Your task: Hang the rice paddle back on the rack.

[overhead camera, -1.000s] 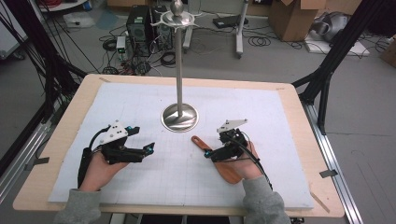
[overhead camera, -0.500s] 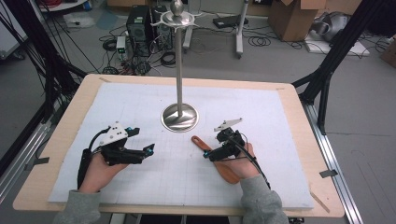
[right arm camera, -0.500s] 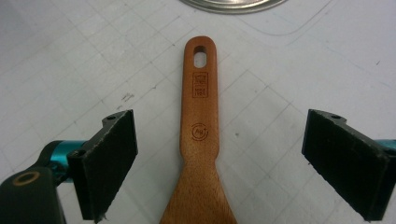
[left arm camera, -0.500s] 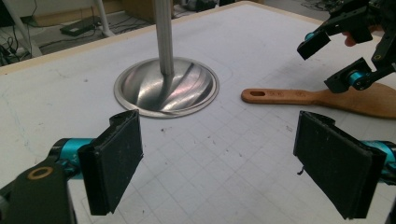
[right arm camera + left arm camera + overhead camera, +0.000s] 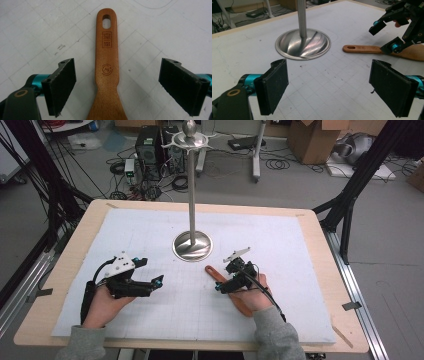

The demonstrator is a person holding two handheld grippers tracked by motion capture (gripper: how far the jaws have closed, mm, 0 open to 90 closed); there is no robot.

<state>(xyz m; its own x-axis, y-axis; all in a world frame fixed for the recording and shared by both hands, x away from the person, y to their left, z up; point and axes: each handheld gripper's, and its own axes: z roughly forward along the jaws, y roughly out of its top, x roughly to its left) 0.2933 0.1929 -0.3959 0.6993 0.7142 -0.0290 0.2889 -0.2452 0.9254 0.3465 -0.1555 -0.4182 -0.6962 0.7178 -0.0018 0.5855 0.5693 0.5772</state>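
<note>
Left gripper (image 5: 159, 282): fingers spread wide, empty, resting low over bench mat (image 5: 300, 250), well apart from work; we leave it parked.

Metal stand (image 5: 192, 245): centre of bench, just beyond spatula tip; we keep clear of base.

Wooden spatula (image 5: 107, 65): lies flat on mat before right hand, handle between right gripper (image 5: 117, 85) fingers, which gape wide, not touching. We judge: lower straight, centre handle, close on narrow neck.

Hidden: blade cut off below gripper view, partly under hand from above; stamp lettering unreadable.

Even, bright overhead light, soft shadows (glare on the steel base (image 5: 302, 44)).
</note>
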